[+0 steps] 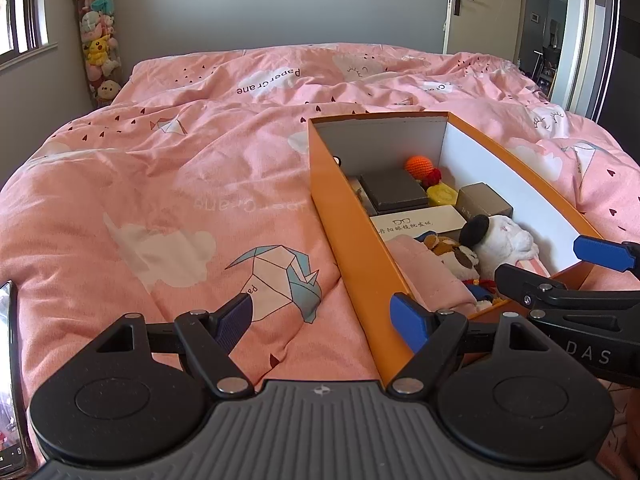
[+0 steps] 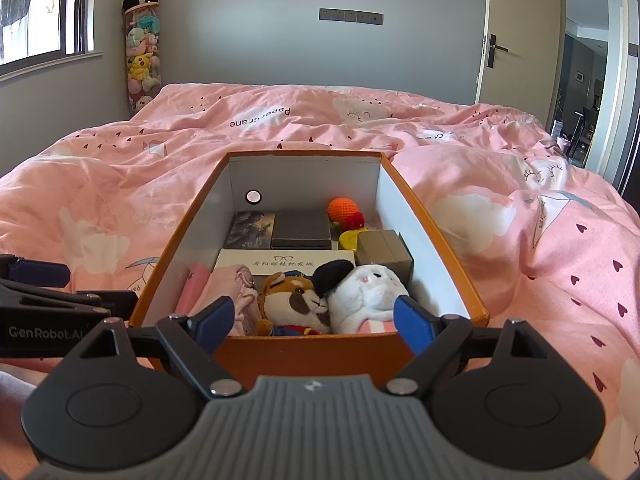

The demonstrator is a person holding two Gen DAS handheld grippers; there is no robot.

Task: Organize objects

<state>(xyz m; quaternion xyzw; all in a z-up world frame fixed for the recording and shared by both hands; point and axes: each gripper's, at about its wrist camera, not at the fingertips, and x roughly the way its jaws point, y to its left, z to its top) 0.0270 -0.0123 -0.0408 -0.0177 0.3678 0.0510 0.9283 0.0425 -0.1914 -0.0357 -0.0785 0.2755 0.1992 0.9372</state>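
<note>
An open orange box (image 2: 434, 240) (image 1: 344, 216) sits on the pink bed. It holds a white plush rabbit (image 2: 368, 292) (image 1: 508, 240), a brown plush dog (image 2: 292, 300) (image 1: 448, 250), a black pom-pom (image 2: 332, 272), a pink cloth (image 2: 236, 288), a white card box (image 2: 280, 261), a dark grey box (image 2: 301, 229), a tan box (image 2: 384, 252), a yellow piece (image 2: 348, 240) and an orange crochet ball (image 2: 342, 209). My right gripper (image 2: 312, 320) is open and empty over the box's near wall. My left gripper (image 1: 324, 316) is open and empty, left of the box, over the quilt.
The pink quilt (image 1: 160, 184) covers the whole bed. A tall tube of plush toys (image 2: 140, 56) stands in the far left corner by the window. An open door (image 2: 520, 40) is at the right. A phone (image 1: 10, 380) lies at the left edge.
</note>
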